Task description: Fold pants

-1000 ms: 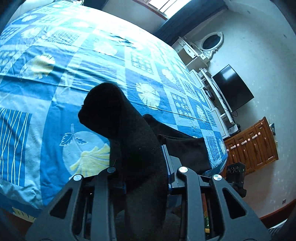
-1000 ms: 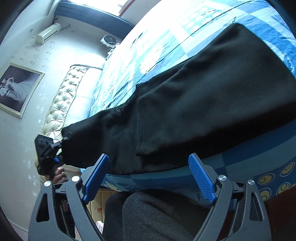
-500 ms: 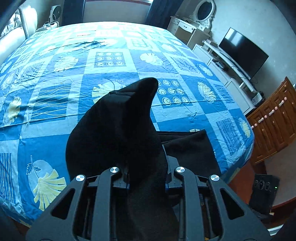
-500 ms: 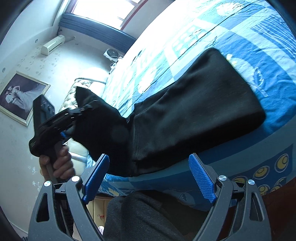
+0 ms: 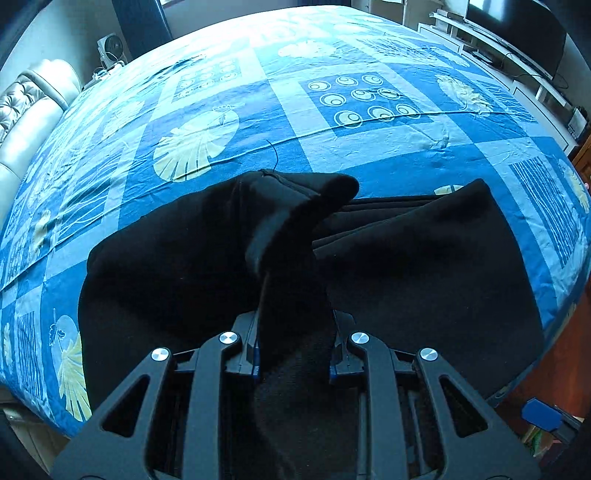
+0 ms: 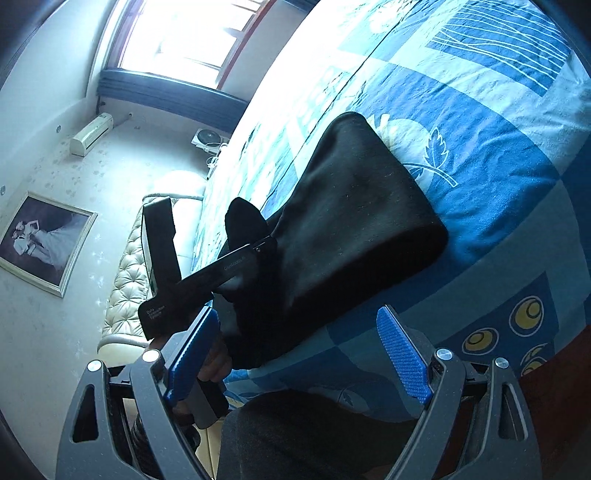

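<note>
Fabric hides most of what matters here: the black pants [image 5: 406, 266] swallow their own seams and folds, so from the left wrist view it is hard to say how many layers lie stacked on the right part of the pile. The pants sit near the edge of the bed, on the blue patterned bedspread [image 5: 332, 155], with one bunched end lifted off the pile and running up into the left gripper [image 5: 295, 343]. The inner faces of that gripper's fingers are covered by the cloth; only thin slivers of blue pad show on either side. Its jaws are clamped on that bunched end, and they closed a little further on it within the last second.

From the right wrist view the left gripper [image 6: 258, 251] appears from the side, black against the pants, so its tips are hard to pick out. The hand [image 6: 214, 363] holding it is mostly hidden behind a blue pad of the right gripper [image 6: 299, 354].

The right gripper's jaws stand wide apart with nothing between them, hanging off the bed's edge, apart from the pants. Dark cloth fills the bottom of that view, cut off by the frame. The window [image 6: 192, 33] beyond is blown out white.
</note>
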The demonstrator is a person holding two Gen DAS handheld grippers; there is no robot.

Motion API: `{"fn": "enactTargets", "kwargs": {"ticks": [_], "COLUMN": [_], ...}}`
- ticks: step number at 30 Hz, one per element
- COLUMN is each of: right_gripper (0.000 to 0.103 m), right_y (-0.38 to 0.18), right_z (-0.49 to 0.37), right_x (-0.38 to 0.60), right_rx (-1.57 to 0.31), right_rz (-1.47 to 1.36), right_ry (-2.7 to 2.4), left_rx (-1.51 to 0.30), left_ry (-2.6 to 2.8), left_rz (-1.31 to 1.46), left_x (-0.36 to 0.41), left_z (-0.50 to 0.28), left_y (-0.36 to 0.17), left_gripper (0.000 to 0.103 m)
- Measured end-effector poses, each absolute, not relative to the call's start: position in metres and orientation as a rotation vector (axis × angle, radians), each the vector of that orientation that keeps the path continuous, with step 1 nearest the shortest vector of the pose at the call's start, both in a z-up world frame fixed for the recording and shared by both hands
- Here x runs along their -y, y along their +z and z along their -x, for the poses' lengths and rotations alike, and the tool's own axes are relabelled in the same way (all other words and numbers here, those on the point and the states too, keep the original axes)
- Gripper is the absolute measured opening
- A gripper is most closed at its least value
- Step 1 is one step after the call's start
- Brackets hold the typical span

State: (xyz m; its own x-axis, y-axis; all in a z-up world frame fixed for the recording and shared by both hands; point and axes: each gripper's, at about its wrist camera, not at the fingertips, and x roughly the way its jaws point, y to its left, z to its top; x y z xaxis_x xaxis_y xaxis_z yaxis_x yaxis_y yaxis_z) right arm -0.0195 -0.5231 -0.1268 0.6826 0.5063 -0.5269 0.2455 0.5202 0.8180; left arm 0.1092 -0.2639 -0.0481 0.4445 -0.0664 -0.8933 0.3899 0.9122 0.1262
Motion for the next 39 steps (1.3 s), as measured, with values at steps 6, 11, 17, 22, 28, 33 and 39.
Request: {"fn": "enactTargets", "kwargs": {"ticks": [6, 11, 17, 22, 28, 33, 39], "right_gripper": [0.087, 0.087, 0.087, 0.087, 0.087, 0.087, 0.087], "right_y": [-0.134, -0.135, -0.133, -0.131, -0.106, -0.079, -0.077], "right_z": [0.022, 0.023, 0.024, 0.024, 0.028, 0.020, -0.036], "right_x": [0.527, 0.529, 0.530, 0.530, 0.540, 0.540, 0.504], "right_rx": [-0.846, -0.852, -0.851, -0.853, -0.801, -0.740, -0.807], "right_rz": [-1.072, -1.076, -1.070, -1.060, -1.007, -0.946, -0.855], "right_ry": [0.169, 0.163, 0.159, 0.147, 0.131, 0.169, 0.313], "left_rx": [-1.043, -1.035, -1.027, -1.017, -0.994, -0.868, -0.744], "left_ry": [-0.264, -0.254, -0.245, -0.246, -0.349, -0.446, -0.323], "left_rz": [-0.388, -0.406, -0.418, -0.424, -0.308, -0.080, -0.025], "left_x": [0.271, 0.274, 0.275, 0.278, 0.267, 0.207, 0.120], "left_z": [-0.104, -0.103, -0.101, -0.099, -0.076, -0.045, -0.043], "left_y": [-0.052, -0.054, -0.055, -0.056, -0.028, 0.026, 0.044], "left_gripper": [0.023, 0.024, 0.024, 0.029, 0.072, 0.096, 0.097]}}
